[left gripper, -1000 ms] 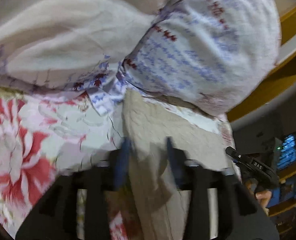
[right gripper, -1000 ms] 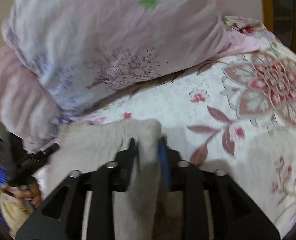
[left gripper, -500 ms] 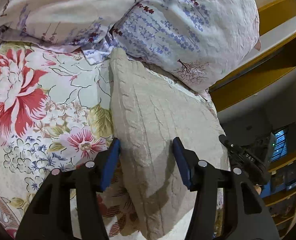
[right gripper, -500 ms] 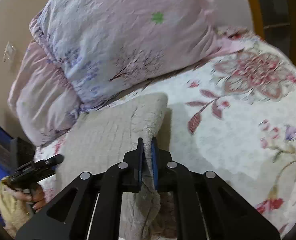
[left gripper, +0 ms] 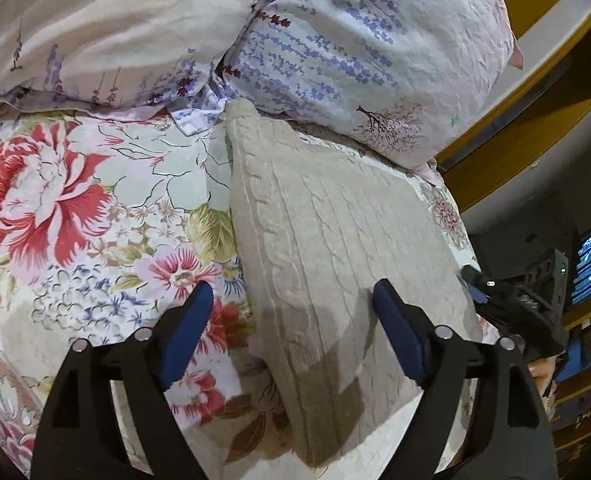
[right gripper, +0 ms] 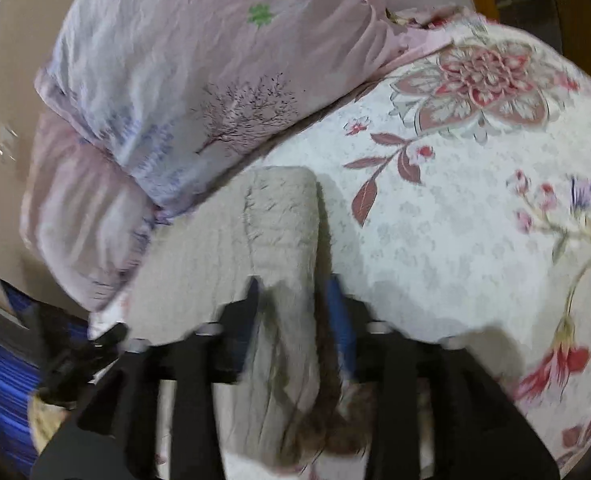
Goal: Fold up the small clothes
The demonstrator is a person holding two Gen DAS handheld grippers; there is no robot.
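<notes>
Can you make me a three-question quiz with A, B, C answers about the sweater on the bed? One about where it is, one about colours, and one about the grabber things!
1. Where does the knit sweater lie?
A. On the floral bedsheet, below the pillows
B. On top of the pillows
C. On the floor

2. What colour are the left gripper pads?
A. Red
B. Blue
C. Yellow

3. What is the left gripper doing?
A. Pinching a pillow
B. Lifting the sweater
C. Open over the sweater's edge

Answers:
1 A, the sweater's top end reaches the lavender-print pillow.
2 B, both pads are blue.
3 C, the jaws stand wide apart and the pads press nothing.
</notes>
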